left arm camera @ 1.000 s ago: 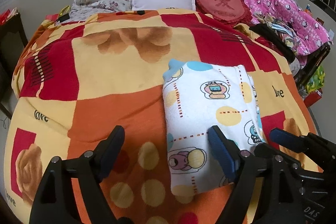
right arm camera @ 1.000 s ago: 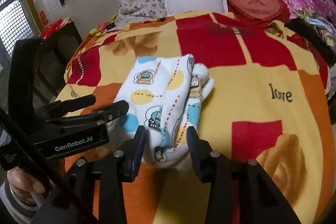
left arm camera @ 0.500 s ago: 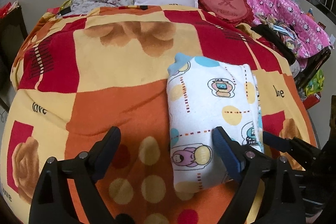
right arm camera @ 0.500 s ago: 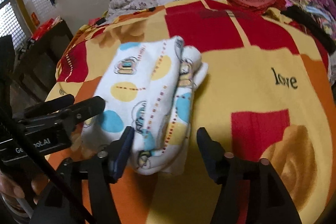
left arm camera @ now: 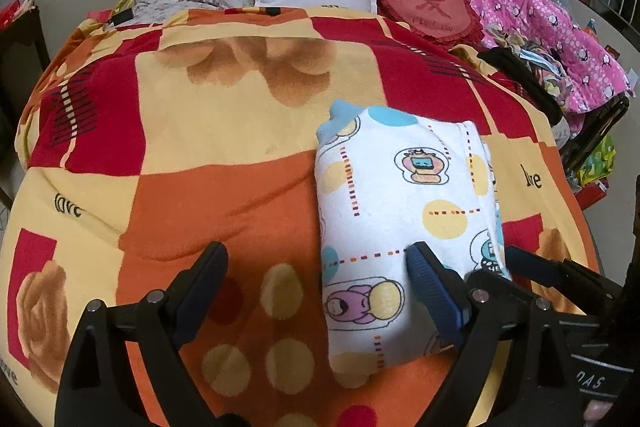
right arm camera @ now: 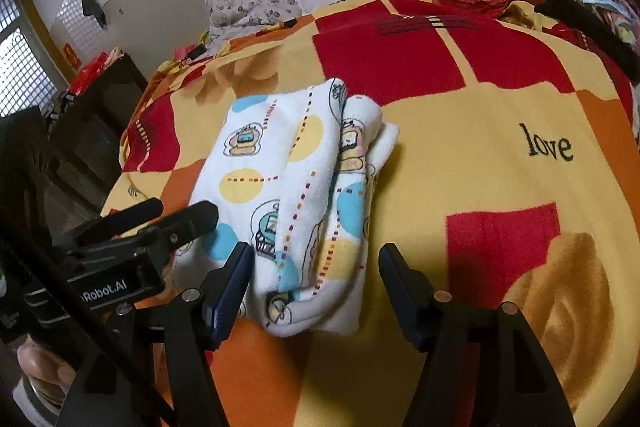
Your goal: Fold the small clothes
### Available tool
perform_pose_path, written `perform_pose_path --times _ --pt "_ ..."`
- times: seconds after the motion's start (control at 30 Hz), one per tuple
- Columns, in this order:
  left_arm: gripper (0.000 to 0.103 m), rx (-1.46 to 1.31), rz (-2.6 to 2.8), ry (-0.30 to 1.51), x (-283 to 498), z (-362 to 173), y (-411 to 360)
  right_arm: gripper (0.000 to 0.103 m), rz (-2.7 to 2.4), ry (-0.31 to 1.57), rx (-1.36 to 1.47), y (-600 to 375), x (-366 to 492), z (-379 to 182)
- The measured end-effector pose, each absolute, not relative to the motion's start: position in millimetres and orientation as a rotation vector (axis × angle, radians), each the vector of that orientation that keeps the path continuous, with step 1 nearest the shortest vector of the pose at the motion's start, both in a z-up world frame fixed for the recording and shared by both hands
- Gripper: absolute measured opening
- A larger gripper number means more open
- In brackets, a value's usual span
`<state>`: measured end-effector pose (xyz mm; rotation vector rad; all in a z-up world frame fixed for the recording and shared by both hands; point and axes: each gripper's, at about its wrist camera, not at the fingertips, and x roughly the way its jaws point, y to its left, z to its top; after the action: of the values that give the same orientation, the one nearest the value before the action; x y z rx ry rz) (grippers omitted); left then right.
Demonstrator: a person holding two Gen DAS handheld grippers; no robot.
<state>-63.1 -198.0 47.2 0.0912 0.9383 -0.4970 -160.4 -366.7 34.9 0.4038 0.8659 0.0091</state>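
The cartoon-print baby garment [right arm camera: 296,195] lies folded in a compact bundle at centre frame on the patchwork blanket [right arm camera: 460,131], so folding looks essentially done, with the right gripper [right arm camera: 316,287] just opened off it and the left gripper [left arm camera: 316,291] spread wide, empty.

L gripper [left arm camera: 316,277]: jaws wide apart, lower centre of frame, pitched down, nothing clamped. R gripper [right arm camera: 316,273]: jaws just been opening, garment end between, pads not pressing.
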Motion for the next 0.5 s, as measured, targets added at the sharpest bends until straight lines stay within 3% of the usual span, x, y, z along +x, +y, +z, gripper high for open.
perform_pose_path --times 0.3,0.5 --pt "0.092 0.008 -0.581 0.981 -41.3 43.1 -196.1 0.082 0.039 0.886 0.424 -376.3 -147.8 27.2" --pt "0.093 -0.062 -0.635 1.033 -24.4 28.9 -202.1 0.083 0.094 0.901 0.444 -380.9 -138.8 18.0"
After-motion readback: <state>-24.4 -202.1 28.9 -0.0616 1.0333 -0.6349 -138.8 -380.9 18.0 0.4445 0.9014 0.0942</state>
